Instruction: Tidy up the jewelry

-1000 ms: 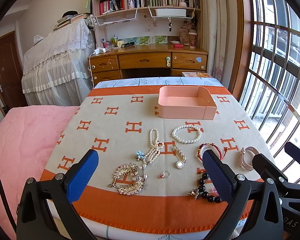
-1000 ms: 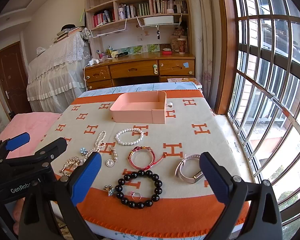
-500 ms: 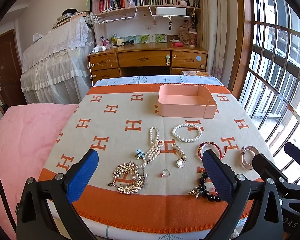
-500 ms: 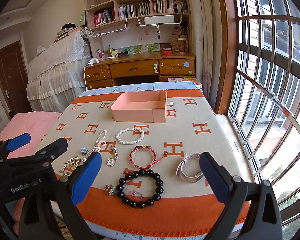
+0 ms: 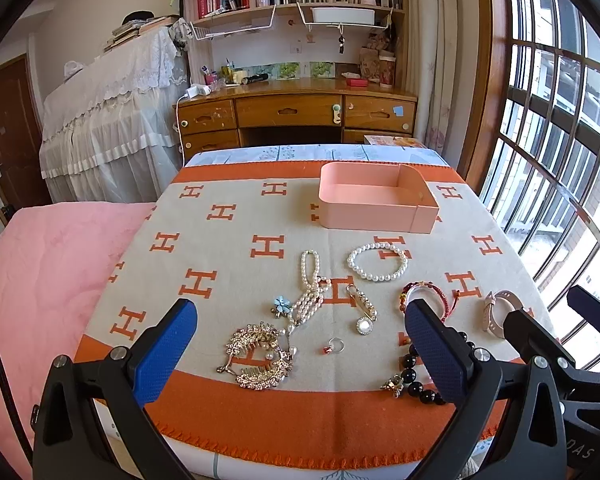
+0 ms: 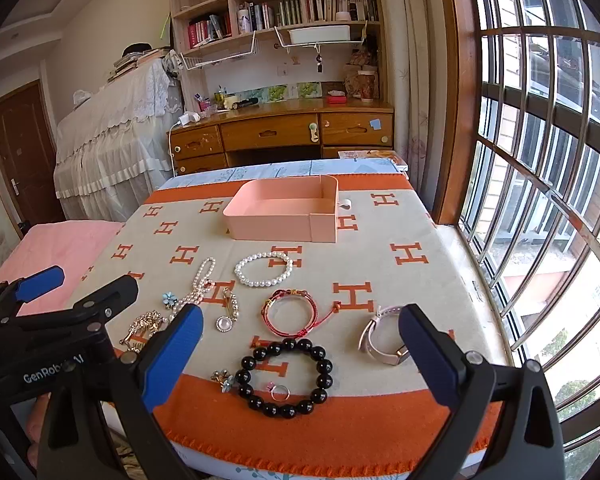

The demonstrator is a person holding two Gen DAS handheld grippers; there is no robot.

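Observation:
An empty pink tray [image 5: 380, 216] [image 6: 284, 226] stands at the far side of an orange and beige cloth. Jewelry lies spread in front of it: a pearl bracelet [image 5: 377, 261] [image 6: 264, 269], a pearl strand [image 5: 309, 292], a gold brooch [image 5: 256, 358], a small ring [image 5: 334, 345], a red cord bracelet [image 6: 288, 314], a black bead bracelet [image 6: 286, 376] and a pink watch [image 6: 380, 340]. My left gripper [image 5: 300, 336] hovers open over the near edge, above the brooch and ring. My right gripper [image 6: 300, 340] is open too, above the black beads.
A wooden desk [image 5: 296, 114] with bookshelves stands behind the table. A lace-covered piece of furniture [image 5: 112, 120] is at the back left, a pink blanket [image 5: 40, 272] at the left, and barred windows [image 6: 540, 180] along the right side.
Both grippers have stayed almost still and open. The views shift only slightly; no jewelry has moved.

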